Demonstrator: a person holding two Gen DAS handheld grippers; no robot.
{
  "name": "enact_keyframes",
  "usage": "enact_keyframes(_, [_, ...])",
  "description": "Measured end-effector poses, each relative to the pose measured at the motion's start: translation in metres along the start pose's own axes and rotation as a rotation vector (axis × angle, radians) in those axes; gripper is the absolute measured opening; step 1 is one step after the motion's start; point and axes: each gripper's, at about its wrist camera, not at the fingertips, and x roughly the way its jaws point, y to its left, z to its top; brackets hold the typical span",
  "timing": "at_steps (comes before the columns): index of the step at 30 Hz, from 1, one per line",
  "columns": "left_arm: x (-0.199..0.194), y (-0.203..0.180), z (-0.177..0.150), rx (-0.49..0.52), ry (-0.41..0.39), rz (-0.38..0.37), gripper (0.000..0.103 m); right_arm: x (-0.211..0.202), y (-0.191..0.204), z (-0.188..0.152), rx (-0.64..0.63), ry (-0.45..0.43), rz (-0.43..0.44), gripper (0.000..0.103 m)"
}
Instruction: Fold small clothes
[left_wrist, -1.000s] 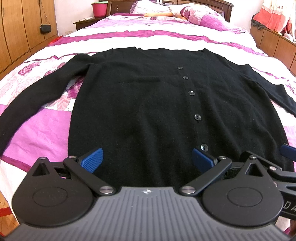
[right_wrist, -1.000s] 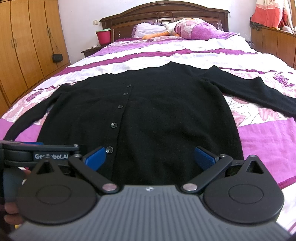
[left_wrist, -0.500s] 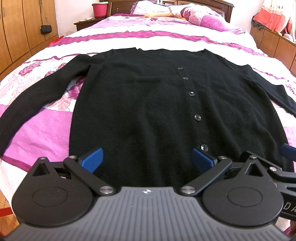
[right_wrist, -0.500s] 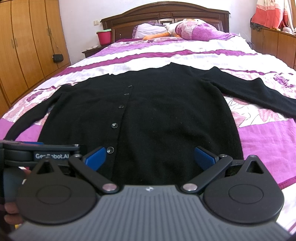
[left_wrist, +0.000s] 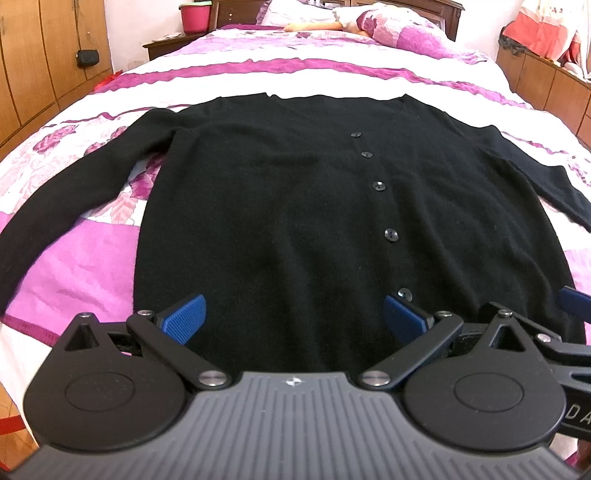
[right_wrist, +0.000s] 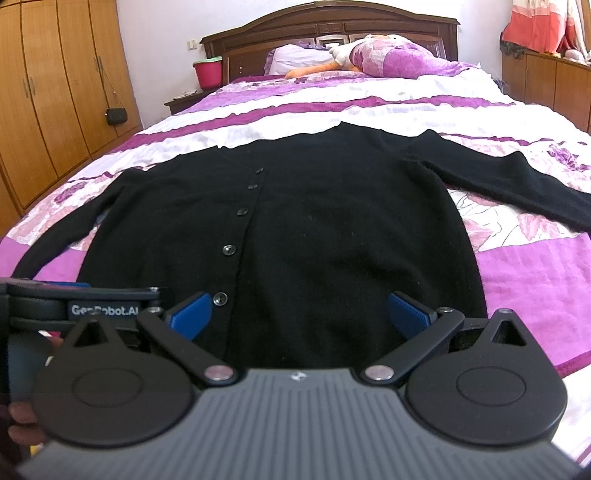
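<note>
Both wrist cameras sit low at the foot edge of the bed, each looking along its own spread blue fingers toward the headboard. The left view stands nearer the bed's left edge, the right view nearer its right edge, side by side and close to the hem of the black cardigan. Both share the cardigan's button row, the pillows and the red bucket.

A: Any writing to read?
B: "Ge…obot.AI", white on the left gripper, lower left of the right wrist view; middle letters blurred.
A: Elsewhere?
B: "DA" on the right gripper, lower right edge of the left wrist view.
</note>
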Motion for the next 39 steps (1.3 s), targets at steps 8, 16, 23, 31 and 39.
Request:
enact_keyframes(8, [0.002,-0.006,0.008,0.019,-0.008,0.000,0.103,0.001,-0.015,0.007,0.029,0.004,0.040,0.103])
enact_keyframes(16, [0.014,-0.011,0.028,0.032,-0.006,-0.004,0.103,0.005,-0.061,0.029,0.066,-0.018,-0.018,0.103])
enact_keyframes(23, [0.034,-0.029,0.051,0.058,0.012,-0.034,0.103,0.010,-0.127,0.049,0.123,-0.030,-0.139,0.103])
enact_keyframes(31, [0.067,-0.051,0.063,0.047,0.044,-0.031,0.103,0.011,-0.221,0.067,0.222,-0.036,-0.228,0.103])
enact_keyframes(39, [0.090,-0.060,0.054,0.009,0.082,0.011,0.103,0.014,-0.306,0.076,0.250,-0.030,-0.383,0.103])
